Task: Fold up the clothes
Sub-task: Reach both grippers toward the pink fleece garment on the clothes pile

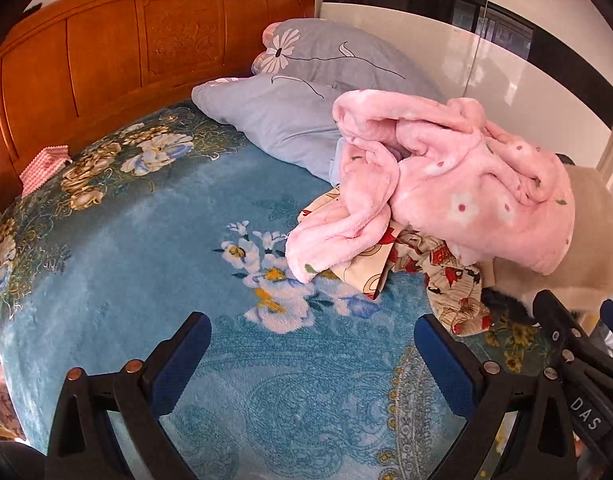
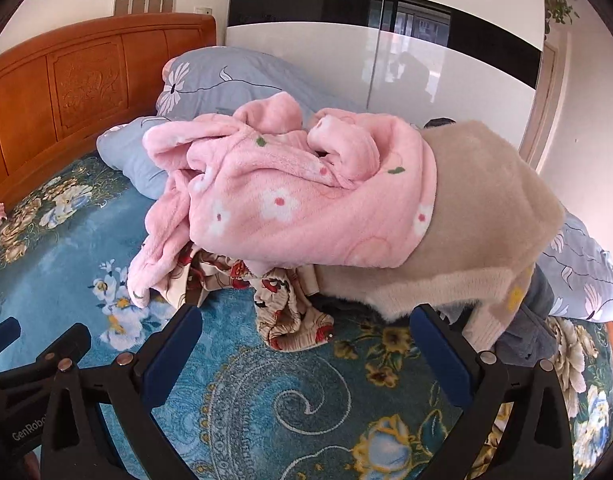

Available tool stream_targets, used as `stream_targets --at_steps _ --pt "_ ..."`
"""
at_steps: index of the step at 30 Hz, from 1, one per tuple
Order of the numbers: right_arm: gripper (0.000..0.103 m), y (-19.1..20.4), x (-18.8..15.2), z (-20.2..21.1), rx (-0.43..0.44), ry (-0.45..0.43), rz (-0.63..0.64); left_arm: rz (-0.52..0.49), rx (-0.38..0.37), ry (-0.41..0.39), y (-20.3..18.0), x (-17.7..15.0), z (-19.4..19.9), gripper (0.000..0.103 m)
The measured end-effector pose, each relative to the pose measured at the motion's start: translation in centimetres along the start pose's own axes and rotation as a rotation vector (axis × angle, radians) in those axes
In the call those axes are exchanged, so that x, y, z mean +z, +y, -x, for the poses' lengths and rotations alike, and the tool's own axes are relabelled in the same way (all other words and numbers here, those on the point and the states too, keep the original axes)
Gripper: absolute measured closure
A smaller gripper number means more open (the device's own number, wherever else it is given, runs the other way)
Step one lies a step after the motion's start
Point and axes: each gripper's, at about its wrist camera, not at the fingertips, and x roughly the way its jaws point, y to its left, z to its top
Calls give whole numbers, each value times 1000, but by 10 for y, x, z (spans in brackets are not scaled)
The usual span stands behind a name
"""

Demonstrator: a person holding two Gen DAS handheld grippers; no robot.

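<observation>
hovering wide-jawed and empty over the blanket (image 1: pixel 126 240), left gripper (image 1: pixel 312 344) and right gripper (image 2: pixel 306 336) face a heap: pink fleece (image 2: pixel 298 200) atop beige sweater (image 2: pixel 486 216).

Left gripper (image 1: pixel 312 344): jaws spread wide, blue-padded fingers (image 1: pixel 182 356) pointing toward 12 o'clock, nothing between them. Right gripper (image 2: pixel 306 338): jaws likewise wide apart, pads (image 2: pixel 440 354) bare, aimed toward 12 o'clock. In the left wrist view the right gripper appears at 4 o'clock; in the right wrist view the left gripper appears at 8 o'clock. The two sit side by side, near each other.
</observation>
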Motion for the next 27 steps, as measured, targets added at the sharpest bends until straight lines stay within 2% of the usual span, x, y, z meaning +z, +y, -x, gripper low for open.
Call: stream_targets --at_steps 1,4,6,9,16,27 --pt "0 2 0 0 -13 -4 5 1 -4 24 -5 3 -4 0" --pt "0 6 1 2 -54 -15 19 38 -94 -13 11 7 3 0" --pt "0 9 1 3 -81 -22 28 20 -99 -24 13 12 7 0" --pt "0 13 2 3 -116 -28 39 -18 -57 -87 6 5 16 0" --pt "0 8 4 -9 -51 26 -2 -2 -67 -73 14 6 7 0" --pt "0 10 6 -20 -47 48 16 13 -78 -31 11 8 -4 0"
